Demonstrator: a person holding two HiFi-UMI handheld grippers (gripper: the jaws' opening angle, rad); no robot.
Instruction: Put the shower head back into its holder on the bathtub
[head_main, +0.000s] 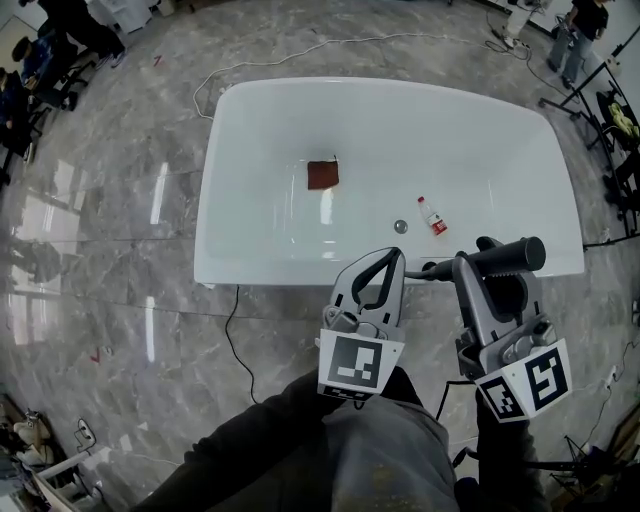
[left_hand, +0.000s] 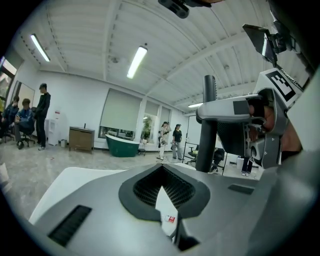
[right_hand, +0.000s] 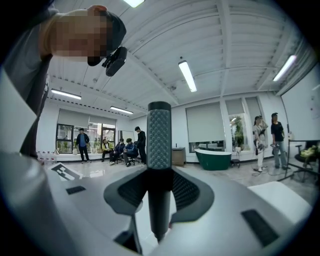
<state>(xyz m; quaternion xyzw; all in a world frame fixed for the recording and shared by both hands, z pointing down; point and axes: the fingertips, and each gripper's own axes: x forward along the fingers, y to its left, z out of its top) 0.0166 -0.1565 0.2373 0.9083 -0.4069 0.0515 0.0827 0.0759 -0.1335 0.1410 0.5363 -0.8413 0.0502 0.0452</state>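
The right gripper (head_main: 487, 268) is clamped on the dark, textured handle of the shower head (head_main: 512, 256). The handle lies across the jaws pointing toward 3 o'clock, over the near rim of the white bathtub (head_main: 300, 268), at about 5 o'clock from the tub's middle. Just beside it at 9 o'clock, the left gripper (head_main: 393, 262) carries nothing, and its jaws seem pressed together at the tips, though the narrow slit between the pads makes that hard to settle. Inside the tub a brown cloth (head_main: 322, 175) lies at 11 o'clock from the drain (head_main: 400, 227), and a small red-labelled bottle (head_main: 433, 216) lies at the drain's 2 o'clock.
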